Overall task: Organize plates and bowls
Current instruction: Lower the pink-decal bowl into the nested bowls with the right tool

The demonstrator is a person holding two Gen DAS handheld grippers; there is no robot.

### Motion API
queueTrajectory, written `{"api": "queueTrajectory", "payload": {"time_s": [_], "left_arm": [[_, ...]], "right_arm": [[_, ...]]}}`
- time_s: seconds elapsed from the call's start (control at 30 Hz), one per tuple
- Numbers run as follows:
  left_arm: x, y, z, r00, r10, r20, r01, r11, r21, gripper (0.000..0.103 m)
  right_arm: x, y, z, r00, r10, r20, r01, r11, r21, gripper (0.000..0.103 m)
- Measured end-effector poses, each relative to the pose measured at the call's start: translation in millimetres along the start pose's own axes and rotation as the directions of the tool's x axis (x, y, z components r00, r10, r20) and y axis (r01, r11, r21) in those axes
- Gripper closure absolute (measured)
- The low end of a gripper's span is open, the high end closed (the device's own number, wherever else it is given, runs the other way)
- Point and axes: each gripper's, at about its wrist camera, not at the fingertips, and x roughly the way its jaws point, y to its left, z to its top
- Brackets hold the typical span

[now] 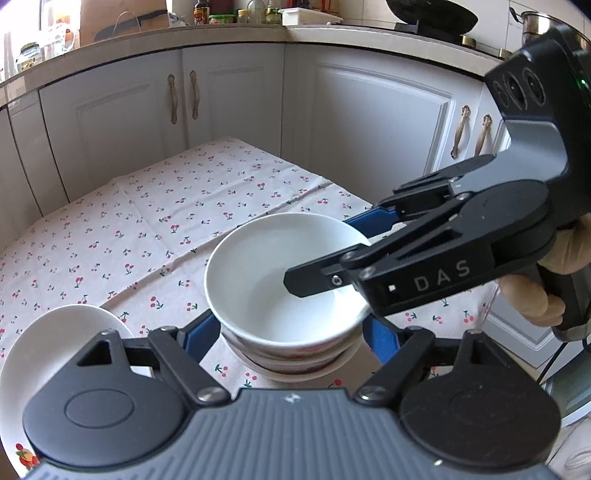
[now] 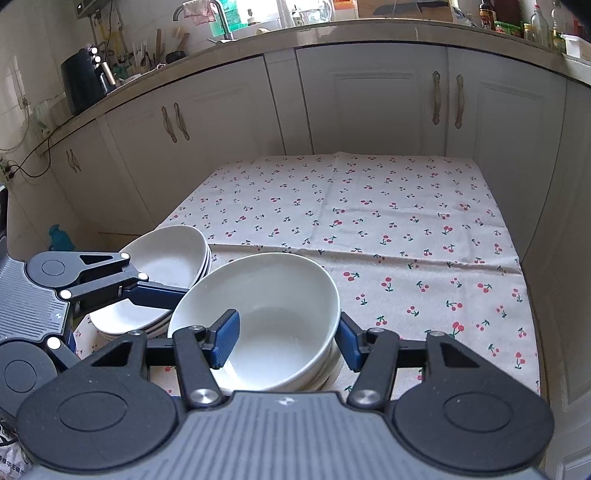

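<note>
1. The top white bowl (image 2: 258, 317) sits on a stack of bowls (image 1: 295, 363) near the front of the table, and both tools are on it at once.
2. The right gripper (image 2: 286, 341) has that top bowl by the rim: one blue pad (image 2: 223, 341) is inside the bowl against the wall, and the other blue pad (image 2: 351, 345) is outside on the opposite face. The jaws are pinched narrow on the wall of the bowl.
3. In the left wrist view, the same right gripper comes in from the right, its dark finger (image 1: 314, 280) dipping down into the bowl. A person's hand (image 1: 543, 291) is wrapped round its handle.
4. The left gripper (image 1: 291, 336) straddles the stack lower down, with a blue finger on each side of the bowls. The jaws stand about half wide. Whether the pads press on the stack I cannot tell.
5. To the left of the bowls is a pile of shallow white plates (image 2: 162, 280), just beside the stack. The left tool's arm crosses over them.
6. Everything rests on a cherry-print tablecloth (image 2: 369, 229), whose far half is bare.
7. White kitchen cabinets (image 2: 369, 107) ring the table, under a cluttered counter (image 2: 332, 29).
</note>
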Motion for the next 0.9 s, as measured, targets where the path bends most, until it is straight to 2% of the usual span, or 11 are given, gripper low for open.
{"api": "queueTrajectory", "payload": {"time_s": [0.57,0.9], "left_arm": [[-0.8,4.2,-1.7,1.0,-0.018,0.004,0.018,1.0,-0.006,0.019],[1.8,6.5,-2.3,1.0,-0.03,0.0,0.03,0.999,-0.022,0.018]], "right_arm": [[1.9,11.0,-3.6,0.999,-0.036,0.011,0.037,0.998,-0.056,0.038],[1.2,12.2,-4.0,0.999,-0.035,0.019,0.036,0.998,-0.047,0.036]]}}
